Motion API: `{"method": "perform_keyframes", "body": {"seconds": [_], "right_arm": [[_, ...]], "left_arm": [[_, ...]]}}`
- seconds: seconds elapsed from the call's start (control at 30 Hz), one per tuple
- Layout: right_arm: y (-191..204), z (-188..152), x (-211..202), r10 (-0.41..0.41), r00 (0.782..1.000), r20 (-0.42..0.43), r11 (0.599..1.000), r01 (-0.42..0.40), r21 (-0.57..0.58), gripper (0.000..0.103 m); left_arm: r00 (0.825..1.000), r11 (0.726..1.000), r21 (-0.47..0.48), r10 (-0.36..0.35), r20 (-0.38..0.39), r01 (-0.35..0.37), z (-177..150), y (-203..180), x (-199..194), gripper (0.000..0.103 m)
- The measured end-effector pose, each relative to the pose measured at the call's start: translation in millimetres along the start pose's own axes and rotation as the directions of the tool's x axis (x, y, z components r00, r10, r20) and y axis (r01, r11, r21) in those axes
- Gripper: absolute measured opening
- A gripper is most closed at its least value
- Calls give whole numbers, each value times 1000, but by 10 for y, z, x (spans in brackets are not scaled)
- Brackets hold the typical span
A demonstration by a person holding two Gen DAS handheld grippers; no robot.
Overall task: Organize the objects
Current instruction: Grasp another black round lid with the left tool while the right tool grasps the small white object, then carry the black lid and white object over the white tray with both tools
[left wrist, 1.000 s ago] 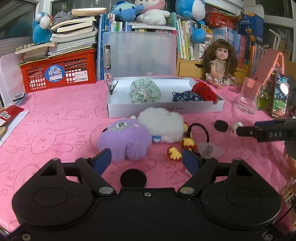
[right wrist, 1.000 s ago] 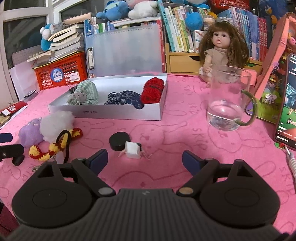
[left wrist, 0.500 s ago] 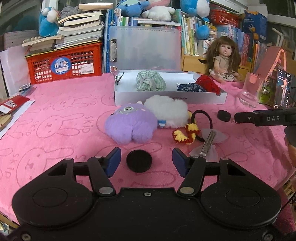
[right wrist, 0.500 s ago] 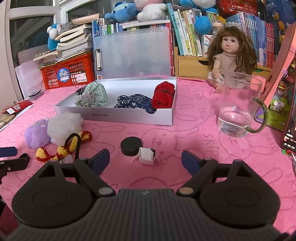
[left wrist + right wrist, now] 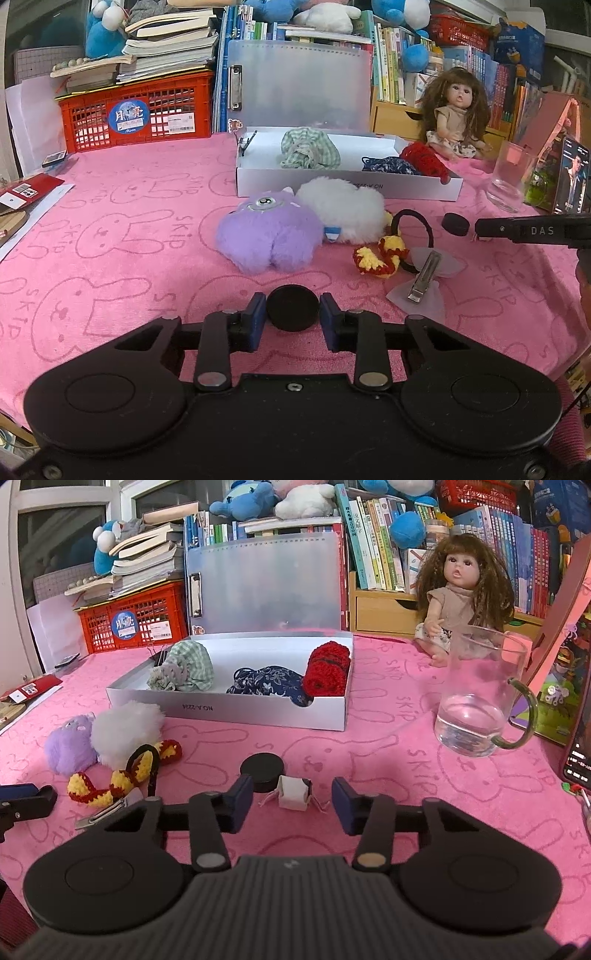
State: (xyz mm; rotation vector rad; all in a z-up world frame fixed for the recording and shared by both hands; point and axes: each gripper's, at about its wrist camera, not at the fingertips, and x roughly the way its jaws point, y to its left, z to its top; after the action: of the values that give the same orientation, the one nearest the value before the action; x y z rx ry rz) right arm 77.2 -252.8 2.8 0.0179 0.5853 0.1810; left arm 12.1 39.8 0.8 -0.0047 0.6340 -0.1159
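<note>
2 grippers closing, left gripper (image 5: pixel 293 314) fingers narrowing onto black disc (image 5: pixel 292 308), right gripper (image 5: pixel 291 801) fingers closing around white cube (image 5: pixel 293 793), not yet pressing.

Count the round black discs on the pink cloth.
2: one round black disc between the left gripper's closing jaws; another ahead of the right gripper. Others may be hidden.

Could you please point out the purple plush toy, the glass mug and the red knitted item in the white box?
purple plush toy (image 5: pixel 267 236): left wrist view, middle of its furry body.
glass mug (image 5: pixel 480 690): right wrist view, middle of its clear wall.
red knitted item (image 5: pixel 328 668): right wrist view, middle of the knit, at the box's right end.
</note>
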Motion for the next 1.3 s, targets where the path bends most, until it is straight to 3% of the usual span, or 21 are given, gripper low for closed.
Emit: {"method": "perform_keyframes", "body": {"seconds": [0.13,0.2,0.5,0.83,1.07,1.3], "right_arm": [[14,-2,29,-3,1000,-18,1000,3,3,25],[19,-3,20,-9,1000,-15,1000,9,-1,21],[33,131,-83,10,1000,19,1000,-11,8,21],[31,443,-67,31,997,69,999,-34,36,21],[-56,692,141,43,998,54,994,-48,100,21],[-50,797,450,52,999,11,989,-53,135,21]], "left_arm": [[1000,1000,1,1,15,-1,17,-15,-21,29],[1000,1000,-1,-3,19,3,36,-20,-34,29],[996,998,-36,-48,72,51,349,10,-107,29],[990,999,-30,-31,141,36,950,77,115,29],[992,996,-71,-36,118,44,1277,113,554,29],[996,992,-105,-57,70,64,1395,107,997,29]]}}
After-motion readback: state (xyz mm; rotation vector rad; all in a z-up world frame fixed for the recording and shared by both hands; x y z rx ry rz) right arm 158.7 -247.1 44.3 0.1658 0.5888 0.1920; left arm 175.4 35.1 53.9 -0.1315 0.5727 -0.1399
